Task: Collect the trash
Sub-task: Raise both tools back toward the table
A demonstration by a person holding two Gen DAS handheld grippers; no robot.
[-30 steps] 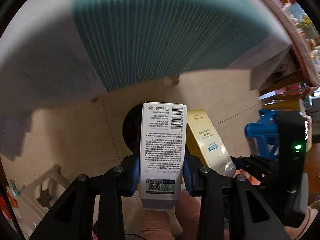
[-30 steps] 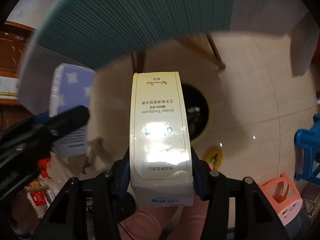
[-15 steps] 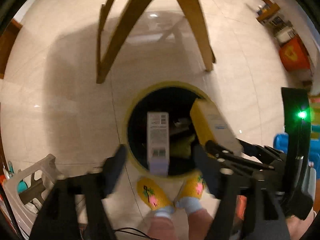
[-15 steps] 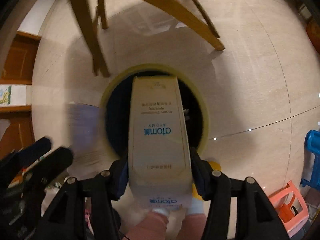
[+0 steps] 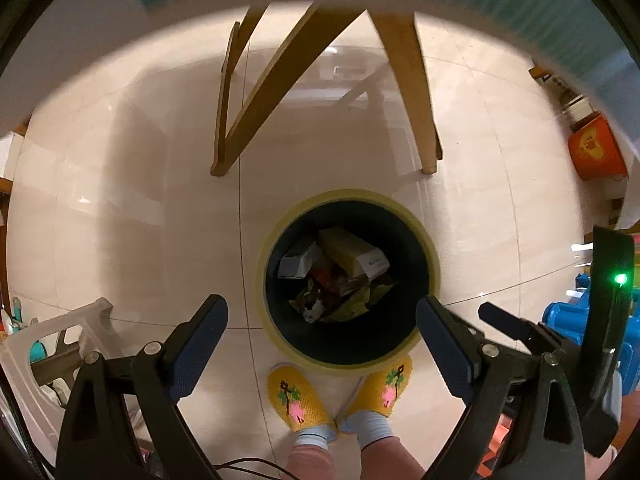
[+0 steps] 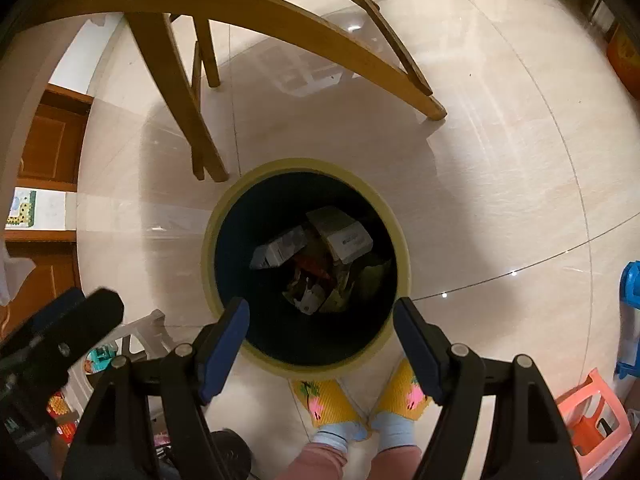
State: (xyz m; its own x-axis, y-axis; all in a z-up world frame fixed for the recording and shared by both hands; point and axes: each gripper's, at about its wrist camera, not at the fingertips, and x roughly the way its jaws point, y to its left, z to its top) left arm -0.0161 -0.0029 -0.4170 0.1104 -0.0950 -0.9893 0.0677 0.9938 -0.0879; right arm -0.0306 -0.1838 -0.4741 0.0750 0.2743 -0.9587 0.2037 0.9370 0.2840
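The left gripper, which clamped the white box a second ago, now hangs with its jaws spread wide and empty. That white box lies inside the trash bin on the floor, left of the yellow box, which has dropped there too. The right gripper has likewise let go, its jaws apart above the bin.

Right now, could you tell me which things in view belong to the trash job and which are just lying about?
Job:
bin, on the floor by the slippers
yellow box and white box, inside the bin
left gripper and right gripper, jaws open, empty

Lying about:
chair legs
pink stool
white stool
orange box
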